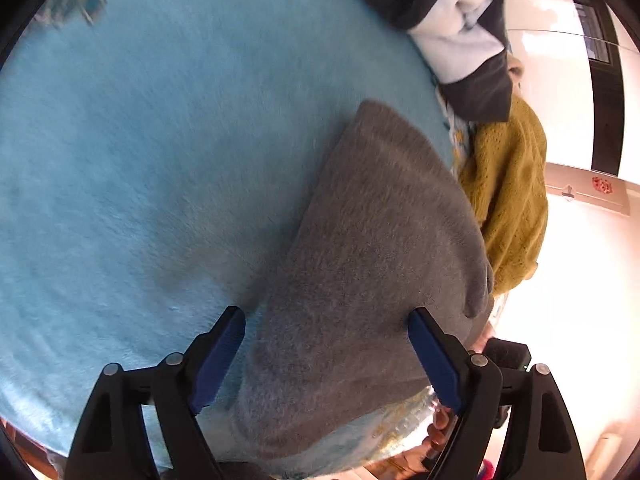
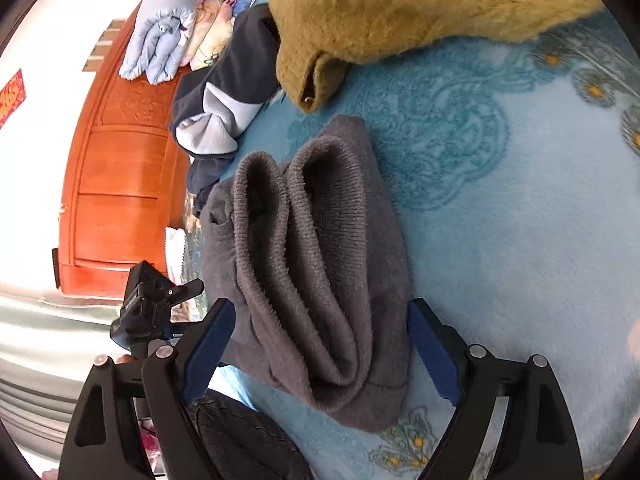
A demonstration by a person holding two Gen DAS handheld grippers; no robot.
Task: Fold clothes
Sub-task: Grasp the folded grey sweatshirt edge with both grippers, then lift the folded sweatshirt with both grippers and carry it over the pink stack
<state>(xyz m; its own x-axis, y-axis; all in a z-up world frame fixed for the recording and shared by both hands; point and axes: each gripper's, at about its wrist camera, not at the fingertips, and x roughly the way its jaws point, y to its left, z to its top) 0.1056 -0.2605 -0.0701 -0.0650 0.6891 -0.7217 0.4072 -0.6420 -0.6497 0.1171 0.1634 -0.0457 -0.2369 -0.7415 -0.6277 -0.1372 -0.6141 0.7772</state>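
A grey fuzzy knit garment [image 1: 360, 260] lies folded on a light blue blanket [image 1: 160, 140]. In the right wrist view the garment [image 2: 320, 280] shows stacked folds with ribbed edges. My left gripper [image 1: 326, 316] is open, its blue pads on either side of the garment's near end. My right gripper [image 2: 322, 312] is open as well, its pads straddling the folded stack from the other side. Neither grips the cloth.
A mustard knit sweater [image 1: 512, 196] and a dark navy and white garment [image 1: 460, 32] lie by the blanket's edge; both show in the right wrist view [image 2: 400, 8], [image 2: 224, 100]. A folded pale quilt [image 2: 168, 32] rests by an orange wooden bed board [image 2: 120, 184].
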